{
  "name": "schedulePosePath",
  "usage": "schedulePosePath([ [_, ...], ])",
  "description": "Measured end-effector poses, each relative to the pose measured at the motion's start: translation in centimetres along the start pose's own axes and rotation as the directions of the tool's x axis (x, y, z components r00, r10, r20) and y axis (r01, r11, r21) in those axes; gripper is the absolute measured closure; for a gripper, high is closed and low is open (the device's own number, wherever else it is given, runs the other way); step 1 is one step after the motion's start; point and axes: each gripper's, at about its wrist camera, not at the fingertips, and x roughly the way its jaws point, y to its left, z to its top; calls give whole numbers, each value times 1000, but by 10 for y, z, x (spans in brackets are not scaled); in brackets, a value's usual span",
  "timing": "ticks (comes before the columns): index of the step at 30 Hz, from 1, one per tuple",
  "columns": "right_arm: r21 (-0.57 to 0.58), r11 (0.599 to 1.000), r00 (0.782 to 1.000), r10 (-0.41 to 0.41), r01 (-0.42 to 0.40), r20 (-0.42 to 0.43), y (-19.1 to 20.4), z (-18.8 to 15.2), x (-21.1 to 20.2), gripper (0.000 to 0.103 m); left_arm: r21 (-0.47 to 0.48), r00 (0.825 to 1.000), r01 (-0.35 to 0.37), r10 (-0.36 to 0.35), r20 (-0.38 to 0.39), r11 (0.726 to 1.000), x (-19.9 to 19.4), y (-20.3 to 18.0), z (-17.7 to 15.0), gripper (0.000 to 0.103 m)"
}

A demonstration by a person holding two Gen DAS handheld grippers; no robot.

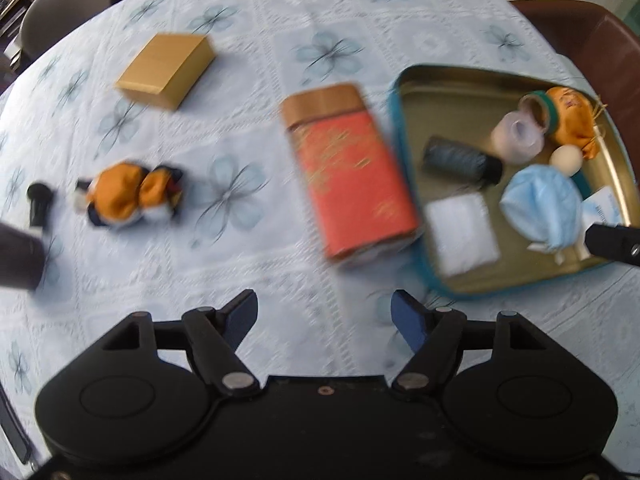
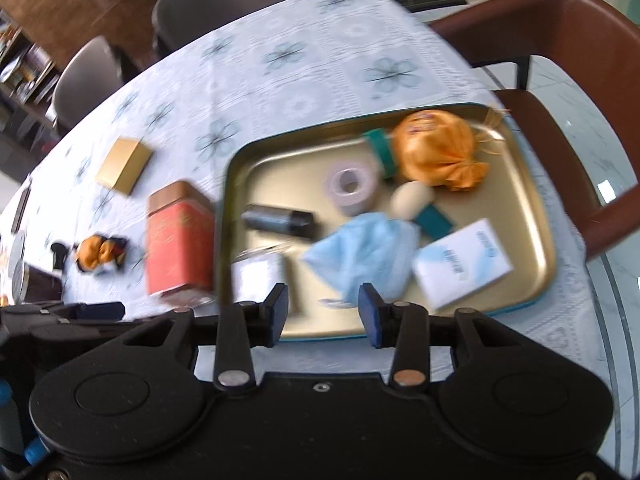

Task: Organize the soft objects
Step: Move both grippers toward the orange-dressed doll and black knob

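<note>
A gold metal tray (image 1: 448, 92) (image 2: 280, 160) with a teal rim holds a crumpled blue cloth (image 1: 542, 206) (image 2: 360, 256), an orange satin pouch (image 1: 576, 120) (image 2: 436, 152), a white folded pad (image 1: 460, 232) (image 2: 256, 280), a tape roll (image 2: 352, 186), a dark spool (image 2: 276, 220) and a white packet (image 2: 460, 266). A small orange soft toy (image 1: 132, 196) (image 2: 98, 254) lies on the tablecloth at the left. My left gripper (image 1: 324, 316) is open and empty above the cloth. My right gripper (image 2: 322, 310) is open and empty over the tray's near edge.
A red tin (image 1: 348, 168) (image 2: 180, 240) stands just left of the tray. A gold box (image 1: 168, 68) (image 2: 124, 164) lies farther back. A small black object (image 1: 38, 204) sits at the far left. A brown chair (image 2: 560, 40) stands at the table's right edge.
</note>
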Motion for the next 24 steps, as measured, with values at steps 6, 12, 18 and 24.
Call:
schedulePosePath([
  [6, -92, 995, 998, 46, -49, -33, 61, -5, 8, 61, -94, 997, -65, 60, -51, 993, 14, 66, -41, 29],
  [12, -196, 976, 995, 86, -96, -60, 132, -8, 23, 61, -184, 991, -125, 113, -76, 975, 19, 135, -69, 28],
  [18, -253, 958, 990, 122, -135, -65, 198, -9, 44, 61, -216, 987, -160, 148, -69, 963, 18, 193, -79, 26],
  [24, -247, 957, 987, 133, -151, -85, 246, -4, 75, 61, -210, 987, -156, 145, -67, 965, 22, 234, -83, 26],
])
